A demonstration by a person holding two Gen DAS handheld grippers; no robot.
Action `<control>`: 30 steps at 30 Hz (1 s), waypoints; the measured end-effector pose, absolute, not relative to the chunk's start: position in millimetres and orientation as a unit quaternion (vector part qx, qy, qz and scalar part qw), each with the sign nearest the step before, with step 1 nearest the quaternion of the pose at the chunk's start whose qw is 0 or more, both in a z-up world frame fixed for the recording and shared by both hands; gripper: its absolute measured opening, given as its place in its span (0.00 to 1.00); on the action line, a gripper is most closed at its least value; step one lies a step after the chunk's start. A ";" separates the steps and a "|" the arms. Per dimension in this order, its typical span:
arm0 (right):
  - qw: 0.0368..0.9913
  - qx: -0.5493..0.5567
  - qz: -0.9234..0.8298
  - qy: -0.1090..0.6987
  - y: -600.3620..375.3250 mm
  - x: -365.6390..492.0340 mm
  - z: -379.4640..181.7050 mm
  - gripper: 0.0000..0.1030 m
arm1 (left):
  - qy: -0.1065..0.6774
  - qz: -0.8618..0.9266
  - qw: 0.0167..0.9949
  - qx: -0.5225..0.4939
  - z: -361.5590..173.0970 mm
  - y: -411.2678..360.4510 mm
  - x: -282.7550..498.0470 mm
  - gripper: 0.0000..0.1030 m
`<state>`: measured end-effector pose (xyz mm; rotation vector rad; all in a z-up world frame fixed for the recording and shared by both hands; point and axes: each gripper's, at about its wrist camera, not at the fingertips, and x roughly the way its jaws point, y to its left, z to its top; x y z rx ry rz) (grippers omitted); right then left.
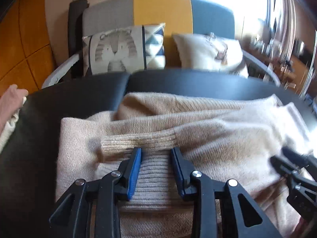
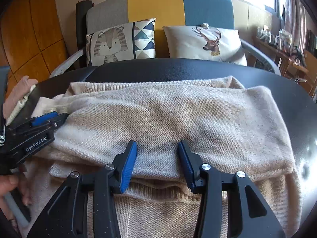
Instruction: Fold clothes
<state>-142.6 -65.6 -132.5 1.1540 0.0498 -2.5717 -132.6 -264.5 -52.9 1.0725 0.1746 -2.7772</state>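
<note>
Right wrist: beige sweater just under hand-held gripper, jaws apart; left one likewise.

Your left gripper has bare dark table open on its left, up to the pink garment at the edge. Rightward, the beige sweater and your right gripper crowd the way. Beyond the table's far rim, cushions block passage.
</note>
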 end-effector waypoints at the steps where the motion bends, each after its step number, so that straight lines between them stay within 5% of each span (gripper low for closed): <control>1: 0.178 0.407 -0.896 -0.004 -60.0 -144.6 -130.0 0.53 | 0.057 -0.928 0.081 0.359 -54.9 -265.1 -132.9 0.31; 9: 0.120 0.371 -0.917 -0.077 31.0 -102.8 -88.9 0.51 | 0.049 -0.927 0.089 0.361 -70.7 -269.9 -135.2 0.31; 12: 0.092 0.406 -0.903 -0.108 63.8 -106.5 -99.9 0.13 | 0.058 -0.936 0.066 0.341 -67.2 -269.4 -129.7 0.31; 30: 0.048 0.414 -0.898 -0.142 94.2 -152.2 -117.8 0.13 | 0.037 -0.933 0.076 0.350 -71.0 -261.5 -138.2 0.31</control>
